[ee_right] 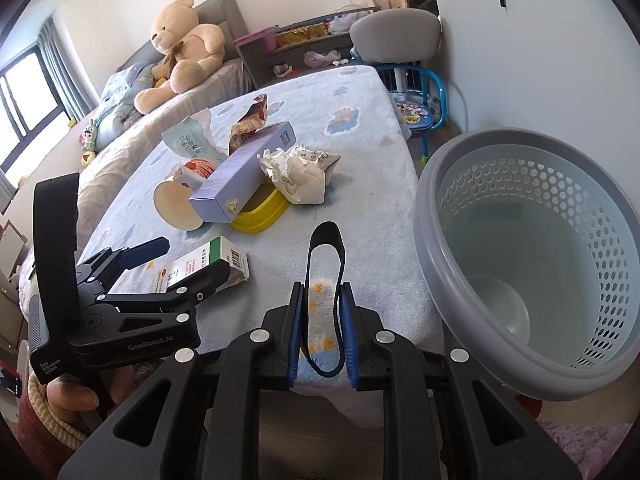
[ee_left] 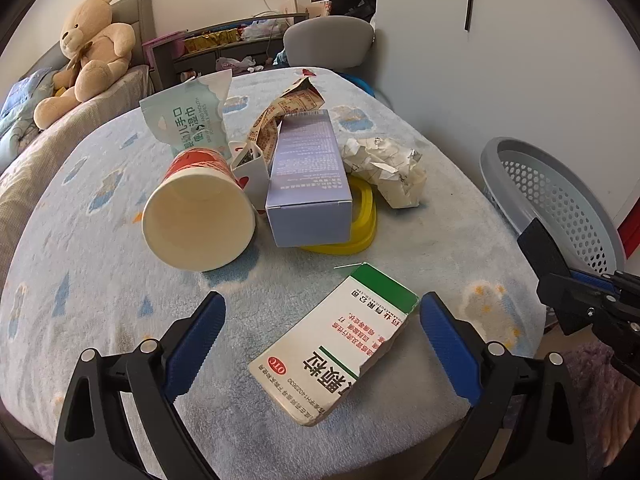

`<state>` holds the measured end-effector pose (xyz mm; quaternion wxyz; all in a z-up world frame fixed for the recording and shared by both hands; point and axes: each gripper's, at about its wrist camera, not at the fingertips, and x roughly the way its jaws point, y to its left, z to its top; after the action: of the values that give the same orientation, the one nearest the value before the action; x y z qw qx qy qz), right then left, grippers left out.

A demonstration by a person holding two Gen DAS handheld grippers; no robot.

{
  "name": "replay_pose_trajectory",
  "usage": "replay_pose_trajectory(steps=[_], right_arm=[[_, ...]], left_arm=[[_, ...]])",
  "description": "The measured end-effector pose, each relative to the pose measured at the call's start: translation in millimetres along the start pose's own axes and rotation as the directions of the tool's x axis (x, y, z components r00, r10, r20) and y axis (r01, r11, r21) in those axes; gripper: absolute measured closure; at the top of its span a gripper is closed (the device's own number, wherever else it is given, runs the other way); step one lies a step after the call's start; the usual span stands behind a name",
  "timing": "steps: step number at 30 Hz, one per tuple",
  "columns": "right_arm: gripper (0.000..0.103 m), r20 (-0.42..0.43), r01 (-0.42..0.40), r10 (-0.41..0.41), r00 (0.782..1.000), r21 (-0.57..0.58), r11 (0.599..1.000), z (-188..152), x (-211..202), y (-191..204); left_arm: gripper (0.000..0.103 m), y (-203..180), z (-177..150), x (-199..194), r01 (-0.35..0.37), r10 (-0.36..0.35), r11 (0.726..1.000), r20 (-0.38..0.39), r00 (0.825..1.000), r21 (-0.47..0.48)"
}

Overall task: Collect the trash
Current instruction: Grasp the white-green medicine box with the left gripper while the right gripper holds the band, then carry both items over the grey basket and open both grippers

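A white and green medicine box [ee_left: 336,344] lies on the blue fleece table cover between the blue fingers of my open left gripper [ee_left: 320,344]; it also shows in the right wrist view [ee_right: 208,268]. Behind it lie a tipped paper cup [ee_left: 200,216], a lilac carton [ee_left: 308,180], a yellow lid [ee_left: 356,220], crumpled paper [ee_left: 388,168], a wipes pack [ee_left: 188,120] and a snack wrapper [ee_left: 280,112]. My right gripper [ee_right: 322,340] is shut on a black loop strap [ee_right: 324,276] beside the grey perforated basket [ee_right: 520,264].
The basket [ee_left: 560,196] stands off the table's right edge and holds a small bowl-like item at its bottom. A bed with a teddy bear [ee_left: 92,52] lies at the left. A grey chair [ee_left: 332,40] and a blue child's chair [ee_right: 416,100] stand beyond the table.
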<state>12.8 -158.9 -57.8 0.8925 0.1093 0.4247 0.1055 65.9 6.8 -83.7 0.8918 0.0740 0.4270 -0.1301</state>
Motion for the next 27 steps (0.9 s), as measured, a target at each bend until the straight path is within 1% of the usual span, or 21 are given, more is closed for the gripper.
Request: replay_pose_trajectory(steps=[1,3,4,5,6,7,8,9,14,18,27], right_arm=[[0.084,0.0,0.0,0.0,1.0,-0.001,1.0,0,0,0],[0.084,-0.001,0.001,-0.001,1.0,0.0,1.0,0,0,0],[0.084,-0.001,0.0,0.0,1.0,0.001,1.0,0,0,0],[0.084,-0.002,0.0,0.0,1.0,0.0,1.0,0,1,0],[0.084,-0.001,0.002,-0.002,1.0,-0.001,1.0,0,0,0],[0.084,-0.001,0.002,-0.002,1.0,-0.002,1.0,0,0,0],[0.084,0.0,0.0,0.0,1.0,-0.001,1.0,0,1,-1],[0.084,0.0,0.002,-0.002,1.0,-0.001,1.0,-1,1,-1],[0.084,-0.001,0.001,-0.001,1.0,-0.001,1.0,0,1,-1],[0.083,0.001,0.002,-0.002,1.0,-0.005,1.0,-1,2,0],[0.084,0.013,-0.016,0.016,1.0,0.002,1.0,0,-6,-2]], left_arm=[[0.012,-1,0,1,-0.003,0.003,1.0,-0.002,1.0,0.008],[0.02,-4,-2,3,-0.004,0.004,1.0,-0.01,1.0,0.024],[0.022,-5,-2,4,-0.005,0.005,1.0,-0.017,1.0,0.028],[0.027,-5,-3,5,-0.001,0.001,1.0,-0.022,1.0,0.028],[0.034,-5,-3,6,0.002,-0.001,1.0,-0.027,1.0,0.028],[0.037,-5,-4,7,0.001,0.0,1.0,-0.034,0.999,0.03],[0.045,-5,-5,8,-0.003,0.004,0.999,-0.044,0.999,0.032],[0.047,-5,-6,9,-0.004,0.005,0.999,-0.051,0.999,0.032],[0.052,-3,-7,3,-0.016,0.017,1.0,-0.036,0.999,0.017],[0.057,2,-6,-7,-0.023,0.022,1.0,-0.019,1.0,-0.015],[0.057,5,-6,-27,-0.039,0.04,0.997,0.01,0.999,-0.068]])
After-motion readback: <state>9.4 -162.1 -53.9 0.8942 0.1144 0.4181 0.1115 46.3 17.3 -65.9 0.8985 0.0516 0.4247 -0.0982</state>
